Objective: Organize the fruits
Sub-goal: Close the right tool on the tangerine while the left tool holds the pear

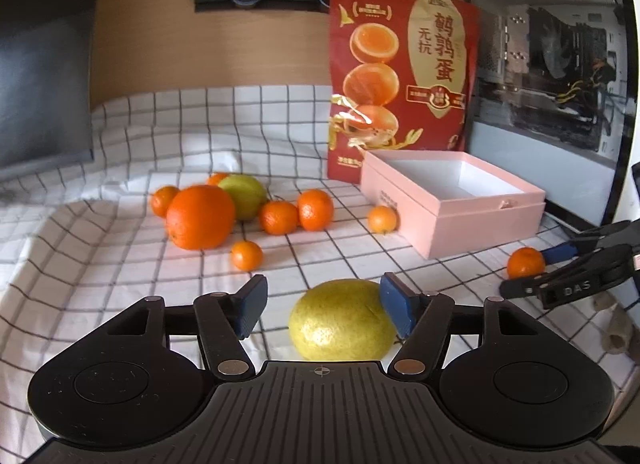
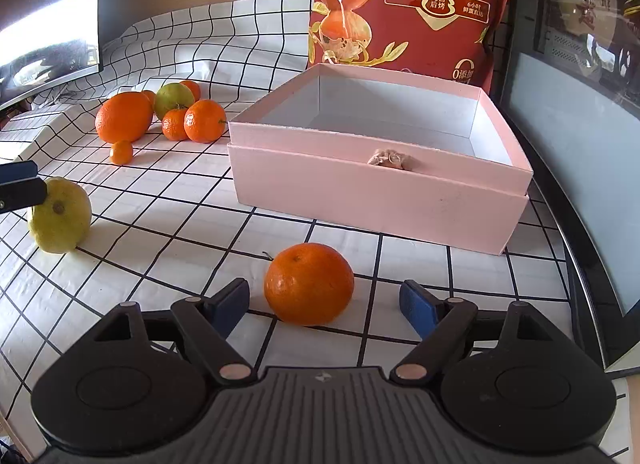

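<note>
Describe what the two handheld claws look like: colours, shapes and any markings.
Both claws look alike: a matte black body with a ribbed centre plate, two round black discs at the sides, and black linkage arms on silver or copper-coloured pivot pins. The left claw and right claw each end in blue pads. White letters "DAS" mark the right claw's side in the left view. No sleeves or cables show.

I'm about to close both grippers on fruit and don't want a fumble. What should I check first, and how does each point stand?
1. Left gripper open around the yellow fruit: ok, though one pad looks to be touching it.
2. Right gripper open, tangerine between its fingers: ok.
3. Tangerine centred: not ok, it sits nearer one finger.
4. Pink box open with free room: ok.
5. Both fruits resting on the checked cloth: ok.
</note>
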Tool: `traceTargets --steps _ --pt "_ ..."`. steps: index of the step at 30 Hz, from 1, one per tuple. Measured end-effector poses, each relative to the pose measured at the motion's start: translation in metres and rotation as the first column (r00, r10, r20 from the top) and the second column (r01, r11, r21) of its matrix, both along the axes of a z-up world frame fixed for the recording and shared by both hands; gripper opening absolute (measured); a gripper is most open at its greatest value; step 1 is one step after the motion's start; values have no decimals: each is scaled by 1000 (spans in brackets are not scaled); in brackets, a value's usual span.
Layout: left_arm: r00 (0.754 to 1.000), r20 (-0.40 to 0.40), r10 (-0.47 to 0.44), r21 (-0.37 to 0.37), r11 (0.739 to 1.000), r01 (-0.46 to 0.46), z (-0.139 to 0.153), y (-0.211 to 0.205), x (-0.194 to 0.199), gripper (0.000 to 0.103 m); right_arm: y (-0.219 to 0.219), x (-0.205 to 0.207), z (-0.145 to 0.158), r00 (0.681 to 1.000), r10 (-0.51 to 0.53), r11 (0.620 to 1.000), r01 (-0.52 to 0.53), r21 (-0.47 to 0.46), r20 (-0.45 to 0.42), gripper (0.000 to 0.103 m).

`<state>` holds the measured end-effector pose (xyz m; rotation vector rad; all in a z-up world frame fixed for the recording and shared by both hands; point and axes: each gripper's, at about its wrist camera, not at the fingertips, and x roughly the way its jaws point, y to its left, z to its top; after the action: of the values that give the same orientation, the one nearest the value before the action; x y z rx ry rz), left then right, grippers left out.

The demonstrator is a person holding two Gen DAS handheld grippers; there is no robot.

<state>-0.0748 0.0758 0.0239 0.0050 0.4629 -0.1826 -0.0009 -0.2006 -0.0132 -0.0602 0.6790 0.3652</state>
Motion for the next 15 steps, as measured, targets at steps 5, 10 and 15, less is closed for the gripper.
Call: traceTargets --steps 5,10,15 --pt "989 -92 -119 -63 992 113 -14 -10 6 69 0 0 0 1000 0 1000 0 0 0 84" --pt "990 -97 -104 -94 991 95 -19 -16 11 70 0 0 -1 1000 1 1000 -1 1 0 84" --pt "991 -113 -74 -214 976 49 -18 -3 27 70 0 0 -1 1000 0 1000 0 2 0 84"
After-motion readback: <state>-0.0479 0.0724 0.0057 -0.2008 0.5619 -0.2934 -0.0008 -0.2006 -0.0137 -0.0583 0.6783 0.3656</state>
